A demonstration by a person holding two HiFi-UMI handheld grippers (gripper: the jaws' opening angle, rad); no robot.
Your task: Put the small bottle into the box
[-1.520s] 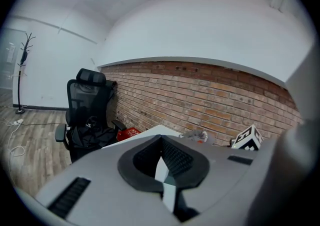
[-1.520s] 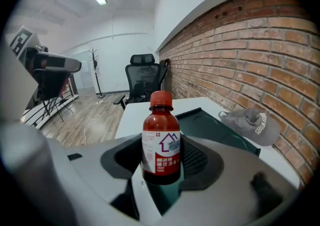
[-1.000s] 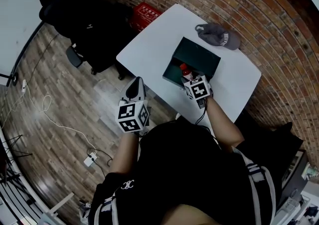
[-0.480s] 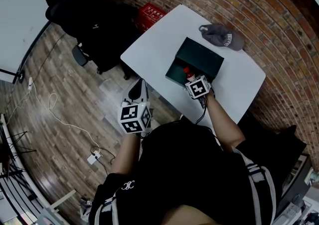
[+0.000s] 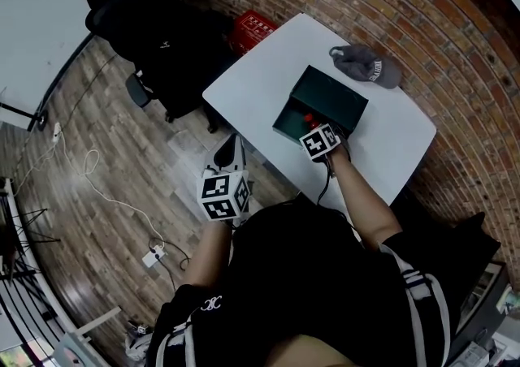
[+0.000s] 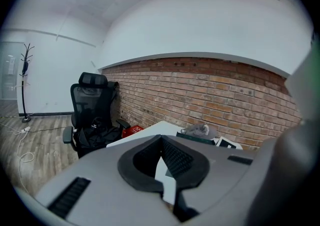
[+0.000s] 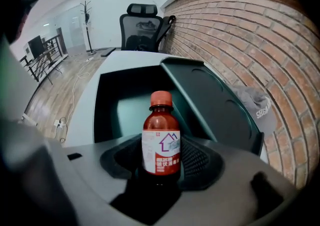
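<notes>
A small brown-red bottle (image 7: 161,142) with a red cap and a white label stands upright between the jaws of my right gripper (image 7: 161,156), which is shut on it. In the head view the right gripper (image 5: 311,124) sits at the near edge of the dark green box (image 5: 329,93), and the bottle's red cap (image 5: 309,119) shows just over the opening. The box (image 7: 117,107) is open, its lid (image 7: 215,102) tilted back to the right. My left gripper (image 5: 230,151) hangs off the table's near-left side over the floor, its jaws closed on nothing (image 6: 161,142).
The box rests on a white table (image 5: 260,81) against a brick wall. A grey cap (image 5: 366,65) lies beyond the box. A black office chair (image 5: 162,41) and a red crate (image 5: 258,28) stand left of the table. Cables and a power strip (image 5: 150,258) lie on the wooden floor.
My right gripper has carried the bottle forward to the box's near edge, over the opening. The left gripper has stayed about where it was.
</notes>
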